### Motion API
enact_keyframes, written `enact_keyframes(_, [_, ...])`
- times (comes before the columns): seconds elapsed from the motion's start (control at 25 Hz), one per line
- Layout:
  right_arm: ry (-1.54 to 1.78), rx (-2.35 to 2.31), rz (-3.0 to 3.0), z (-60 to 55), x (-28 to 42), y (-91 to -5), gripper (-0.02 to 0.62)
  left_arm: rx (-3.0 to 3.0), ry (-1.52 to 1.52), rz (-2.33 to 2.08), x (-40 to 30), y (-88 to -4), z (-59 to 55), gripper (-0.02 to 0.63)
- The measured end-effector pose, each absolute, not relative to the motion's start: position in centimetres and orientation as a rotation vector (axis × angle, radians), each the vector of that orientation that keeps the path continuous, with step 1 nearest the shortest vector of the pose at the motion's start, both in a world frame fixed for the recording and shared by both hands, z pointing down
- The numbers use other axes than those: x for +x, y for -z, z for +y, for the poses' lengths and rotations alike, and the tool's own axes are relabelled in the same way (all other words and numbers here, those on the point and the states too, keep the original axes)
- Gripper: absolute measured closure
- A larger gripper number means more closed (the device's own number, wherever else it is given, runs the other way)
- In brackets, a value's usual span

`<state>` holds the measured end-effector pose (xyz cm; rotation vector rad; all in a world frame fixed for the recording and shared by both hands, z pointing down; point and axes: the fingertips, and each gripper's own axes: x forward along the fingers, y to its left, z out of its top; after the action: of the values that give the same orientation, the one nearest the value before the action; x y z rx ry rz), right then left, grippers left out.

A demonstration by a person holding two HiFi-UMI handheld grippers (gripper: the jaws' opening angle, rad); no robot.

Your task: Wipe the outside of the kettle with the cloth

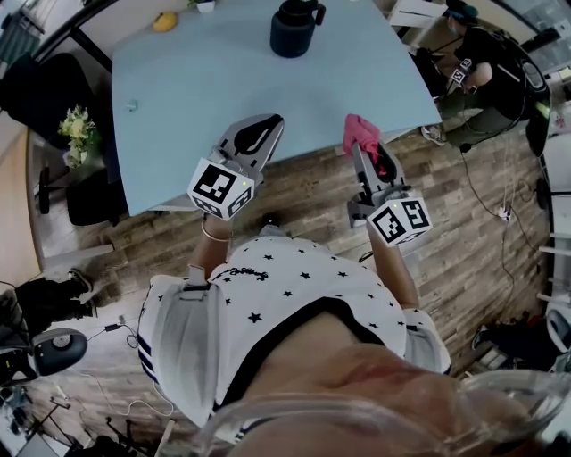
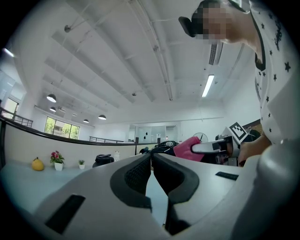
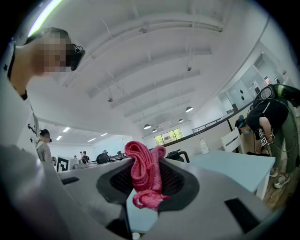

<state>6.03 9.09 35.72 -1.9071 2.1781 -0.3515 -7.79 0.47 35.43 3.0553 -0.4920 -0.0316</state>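
Jaws of right gripper [image 1: 370,161] pinch one cloth [image 1: 359,132]; one kettle [image 1: 293,29] apart.

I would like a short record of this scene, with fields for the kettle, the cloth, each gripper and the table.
kettle: dark, upright, at the table's far side, neither gripper touches it
cloth: pink, bunched, pinched between the right gripper's jaws
right gripper: shut on the cloth, at the table's near edge
left gripper: jaws together, nothing between them
table: light blue
wiping: not yet begun
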Motion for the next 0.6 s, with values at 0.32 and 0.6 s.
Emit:
enact_keyframes(0.32, [0.359,-1.857,2.22,4.9,4.3,-36.2,0.476,3.056,0.039,-0.558,-9.5,-35.7,-3.1,0.568])
enact_keyframes(0.6, [0.372,-1.804,2.286,2.3,3.1,-36.4,0.476,3.028,0.017,-0.627,-11.0,-36.4,-4.7,0.568])
